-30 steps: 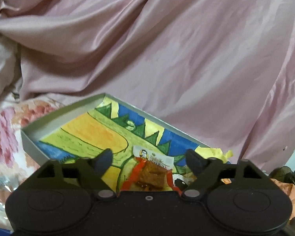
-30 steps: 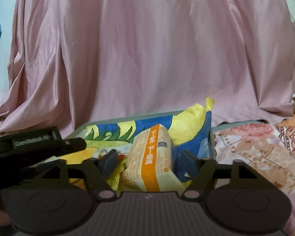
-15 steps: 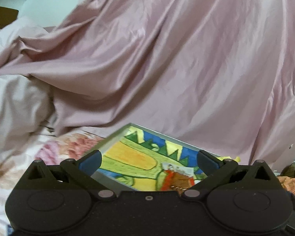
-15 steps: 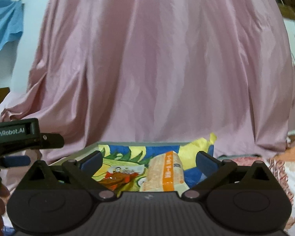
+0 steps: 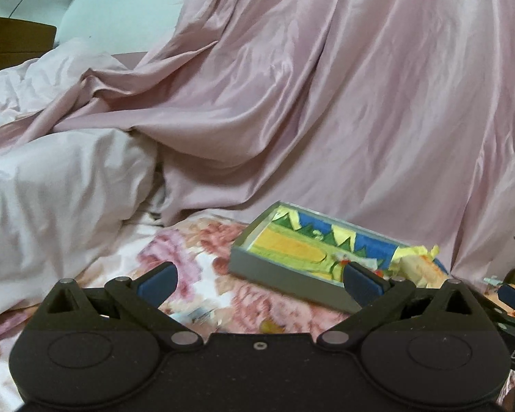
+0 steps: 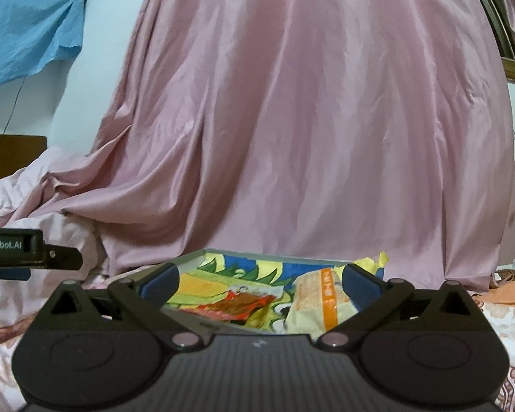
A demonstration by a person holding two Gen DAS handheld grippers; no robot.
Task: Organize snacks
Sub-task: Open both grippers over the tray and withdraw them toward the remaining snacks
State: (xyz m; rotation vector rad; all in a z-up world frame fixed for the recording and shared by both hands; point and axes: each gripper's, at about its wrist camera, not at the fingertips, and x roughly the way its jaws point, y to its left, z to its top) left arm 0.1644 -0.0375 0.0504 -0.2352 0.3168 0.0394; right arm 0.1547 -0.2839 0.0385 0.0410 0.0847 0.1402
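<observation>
Right wrist view shows the right gripper [image 6: 259, 283] with its jaws spread wide and holding nothing, hanging just short of the shallow grey box [image 6: 257, 257] lined with a bright child's drawing. Two snacks lie inside it: a red-wrapped snack [image 6: 238, 304] at about 12 o'clock from the jaws and a cream packet with an orange stripe [image 6: 321, 304] at 1 o'clock, leaning toward the right wall. The left gripper [image 5: 257, 278] is likewise spread and empty, with the box [image 5: 292, 281] at its 1 o'clock, resting on the floral bedsheet [image 5: 195, 274]. My worry is the soft bed: a push on the box rim could tip or slide it, and the striped packet (already sitting high) might spill over the edge. The near wall of the box is hidden behind the right gripper's body, the packet's print is too blurred to read, and whether more snacks lie outside the box cannot be told.
</observation>
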